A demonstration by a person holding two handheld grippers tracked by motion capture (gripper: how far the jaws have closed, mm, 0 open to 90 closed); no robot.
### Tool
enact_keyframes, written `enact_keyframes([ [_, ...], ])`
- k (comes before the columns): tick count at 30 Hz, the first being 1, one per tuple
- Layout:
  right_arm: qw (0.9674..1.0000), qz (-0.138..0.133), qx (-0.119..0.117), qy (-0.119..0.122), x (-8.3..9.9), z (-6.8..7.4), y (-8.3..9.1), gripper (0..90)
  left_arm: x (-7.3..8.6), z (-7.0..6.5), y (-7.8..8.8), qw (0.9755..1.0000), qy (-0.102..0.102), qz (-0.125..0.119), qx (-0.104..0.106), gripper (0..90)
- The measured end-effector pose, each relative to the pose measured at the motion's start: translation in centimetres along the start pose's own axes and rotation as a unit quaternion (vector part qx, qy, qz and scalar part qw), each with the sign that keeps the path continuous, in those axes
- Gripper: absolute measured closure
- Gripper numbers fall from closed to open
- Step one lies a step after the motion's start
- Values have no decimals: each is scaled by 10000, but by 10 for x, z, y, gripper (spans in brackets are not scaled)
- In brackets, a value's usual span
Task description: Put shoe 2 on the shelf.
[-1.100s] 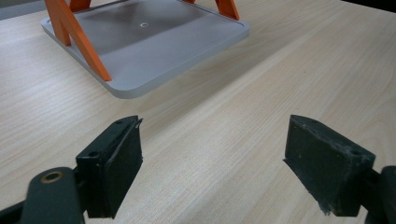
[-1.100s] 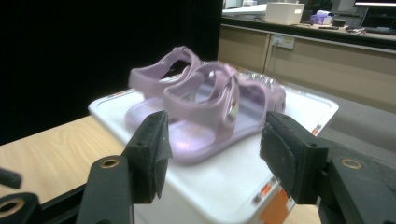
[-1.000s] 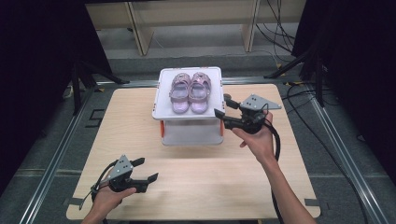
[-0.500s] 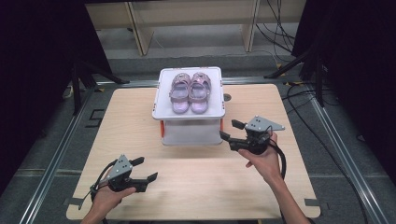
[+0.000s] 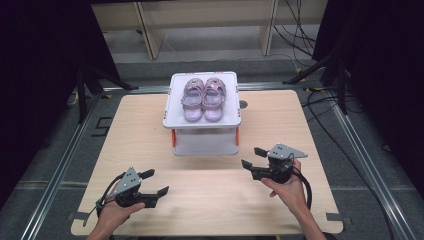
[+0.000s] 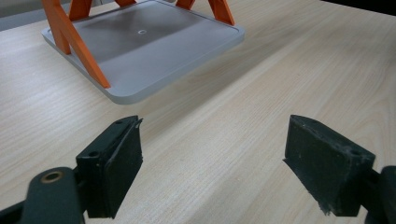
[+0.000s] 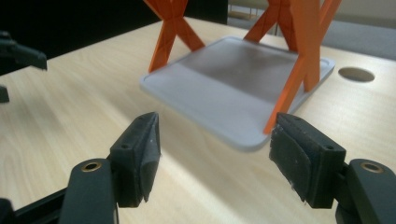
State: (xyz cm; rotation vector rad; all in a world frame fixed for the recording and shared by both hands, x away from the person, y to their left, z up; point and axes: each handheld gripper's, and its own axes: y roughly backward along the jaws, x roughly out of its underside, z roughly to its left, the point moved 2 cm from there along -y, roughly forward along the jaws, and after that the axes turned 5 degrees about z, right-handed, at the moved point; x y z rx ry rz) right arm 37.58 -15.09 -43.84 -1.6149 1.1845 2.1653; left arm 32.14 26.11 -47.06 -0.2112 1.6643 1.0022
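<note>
1. Shoes (image 5: 203,93), a small pink pair, are being carried side by side on the top tray of a white stand (image 5: 172,107) with orange legs, which is resting at the far middle of the worktop (image 5: 210,200).
2. The right hand-held gripper (image 5: 253,157) is being held low over the worktop, just right of the stand's near corner and apart from it; its jaws have just been opening, and nothing is being held between them.
3. In the right gripper view, the stand's grey base plate (image 7: 233,88) and crossed orange legs (image 7: 173,28) are being faced by the parted pads.
4. The left hand-held gripper (image 5: 157,182) is being held near the worktop's front left, well apart from the stand, its jaws being kept wide apart over bare wood.
</note>
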Motion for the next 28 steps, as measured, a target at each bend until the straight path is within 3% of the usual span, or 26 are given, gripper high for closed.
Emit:
enact_keyframes([
  [2, 10000, -16, -37, -23, 6, 3, 0, 328, 0, 2, 1, 9999, -68, 71, -27, 182],
  [3, 9999, 94, 44, 19, 8, 4, 2, 326, 0, 2, -2, 10000, -1, -80, 2, 182],
  [6, 9998, 218, 21, -8, 16, 6, 5, 315, 0, 2, -2, 10000, -67, -7, 7, 182],
  [8, 9996, 259, 45, 81, 20, 6, 7, 312, 0, 0, -1, 10000, -8, 80, 22, 182],
  [11, 9992, 397, -12, -54, 25, 11, 12, 302, 1, 0, -4, 10000, 3, 43, 34, 181],
  [13, 9992, 393, 62, 67, 28, 11, 15, 289, 1, 0, -4, 10000, 9, 71, 19, 182],
  [14, 9992, 385, 19, -43, 31, 12, 15, 286, 1, 0, -4, 10000, 0, 59, 31, 182],
  [16, 9989, 450, 108, 50, 35, 11, 16, 285, 1, 1, -4, 10000, 2, 25, 38, 182],
  [17, 9990, 429, 54, -83, 37, 14, 16, 285, 1, 1, -4, 10000, 2, 25, 34, 181],
  [18, 9989, 425, 172, 42, 38, 13, 17, 284, 1, 1, -4, 10000, -3, 25, 33, 181],
  [20, 9990, 408, 189, -50, 39, 14, 18, 284, 1, 1, -4, 10000, 8, 9, 28, 181],
  [21, 9989, 421, 180, 34, 40, 14, 18, 284, 1, 1, -4, 10000, 7, 14, 28, 181],
  [22, 9987, 484, 99, -106, 40, 16, 18, 282, 1, 1, -4, 10000, 2, 16, 29, 182],
  [25, 9985, 526, 178, 16, 41, 15, 18, 281, 1, 0, -4, 10000, 2, 41, 15, 182],
  [28, 9983, 545, 153, -96, 41, 15, 18, 275, 1, 1, -4, 10000, 3, 19, 21, 182],
])
